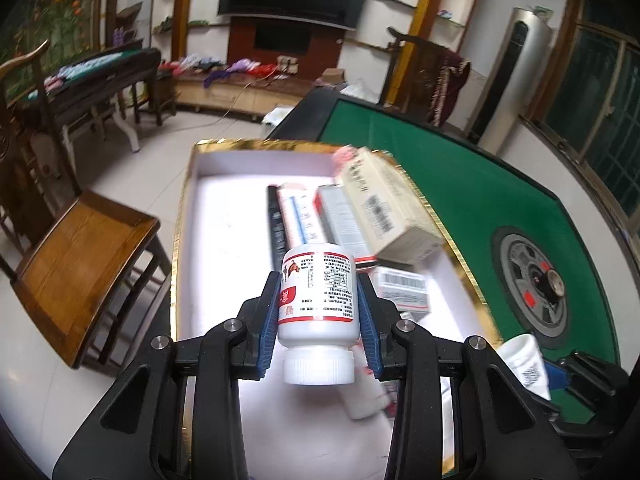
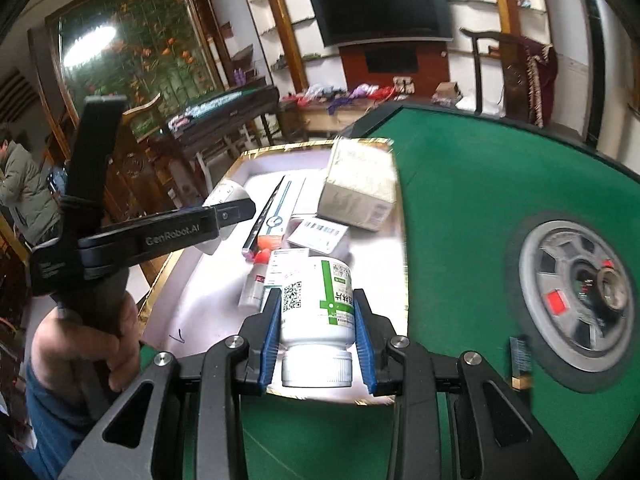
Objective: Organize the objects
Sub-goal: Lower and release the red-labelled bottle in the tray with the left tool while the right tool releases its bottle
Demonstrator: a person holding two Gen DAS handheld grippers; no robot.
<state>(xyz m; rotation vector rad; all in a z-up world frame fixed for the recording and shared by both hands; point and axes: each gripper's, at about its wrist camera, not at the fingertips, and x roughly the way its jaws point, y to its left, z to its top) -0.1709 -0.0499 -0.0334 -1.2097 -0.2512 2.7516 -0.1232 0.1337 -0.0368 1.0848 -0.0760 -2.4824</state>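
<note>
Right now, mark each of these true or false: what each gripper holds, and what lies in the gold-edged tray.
1. The left gripper holds a red-labelled white bottle. True.
2. The right gripper is empty. False: its fingers clamp a green-labelled white bottle.
3. The gold-edged tray holds several boxes. True.
4. Both bottles are uncapped. False: each has a white cap.
5. The tabletop is red. False: it is green.
</note>
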